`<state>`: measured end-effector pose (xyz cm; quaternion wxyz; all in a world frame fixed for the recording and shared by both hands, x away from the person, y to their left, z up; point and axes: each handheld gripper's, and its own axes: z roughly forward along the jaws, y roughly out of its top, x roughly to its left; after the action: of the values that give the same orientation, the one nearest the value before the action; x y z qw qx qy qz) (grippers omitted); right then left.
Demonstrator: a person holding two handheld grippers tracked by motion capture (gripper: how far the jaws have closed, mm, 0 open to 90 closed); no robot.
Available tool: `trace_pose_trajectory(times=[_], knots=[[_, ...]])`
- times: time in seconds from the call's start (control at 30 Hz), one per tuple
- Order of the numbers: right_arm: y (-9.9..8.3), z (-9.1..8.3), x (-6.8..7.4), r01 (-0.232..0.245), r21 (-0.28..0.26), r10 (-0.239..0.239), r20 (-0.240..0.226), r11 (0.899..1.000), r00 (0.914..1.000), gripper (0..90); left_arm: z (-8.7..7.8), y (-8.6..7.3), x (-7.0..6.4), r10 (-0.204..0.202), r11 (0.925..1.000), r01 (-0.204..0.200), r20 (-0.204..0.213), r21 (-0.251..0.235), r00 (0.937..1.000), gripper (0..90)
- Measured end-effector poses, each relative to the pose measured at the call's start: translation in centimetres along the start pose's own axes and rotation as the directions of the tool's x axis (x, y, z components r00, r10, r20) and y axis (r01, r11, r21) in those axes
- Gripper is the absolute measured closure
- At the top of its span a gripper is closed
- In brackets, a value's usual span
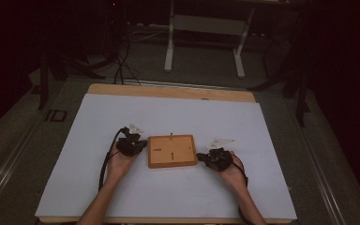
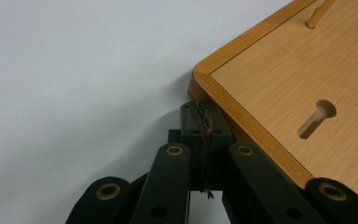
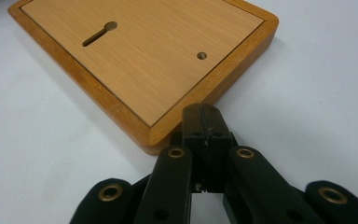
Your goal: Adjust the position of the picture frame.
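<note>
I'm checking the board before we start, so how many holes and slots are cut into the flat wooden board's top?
3: a keyhole-shaped slot near the middle of the rectangular light wooden board, a small round hole near one edge, and a hole holding a thin wooden peg at another edge. More may be hidden.

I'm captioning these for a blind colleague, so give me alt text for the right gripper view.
The right gripper, its two black jaws shut together, rests its tip against the corner edge of a flat wooden board lying on a white table cover. The board has a raised rim, a keyhole slot and a small round hole.
</note>
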<state>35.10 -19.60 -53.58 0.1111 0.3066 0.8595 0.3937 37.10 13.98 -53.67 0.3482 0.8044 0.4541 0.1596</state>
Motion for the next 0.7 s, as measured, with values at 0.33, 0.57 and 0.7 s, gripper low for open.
trace_pose_trajectory(times=[0.33, 0.57, 0.7], knots=[[-0.48, -0.47, 0.56, -0.009, -0.002, 0.008, -0.025, 1.0, 0.9997, 90.0, 0.54, 0.4, 0.1, -0.012, 0.9999, 0.012, 0.005, -0.012, 0.9999, 90.0], [-0.5, -0.62, 0.71, 0.004, 0.005, -0.004, -0.032, 1.0, 0.9995, 90.0, 0.71, 0.5, 0.16, -0.022, 0.9996, 0.022, 0.017, -0.017, 0.9996, 90.0], [-0.52, -0.66, 0.83, 0.007, 0.0, -0.007, -0.034, 1.0, 0.9994, 90.0, 0.85, 0.51, 0.33, -0.03, 0.9992, 0.031, 0.026, -0.026, 0.9992, 90.0]])
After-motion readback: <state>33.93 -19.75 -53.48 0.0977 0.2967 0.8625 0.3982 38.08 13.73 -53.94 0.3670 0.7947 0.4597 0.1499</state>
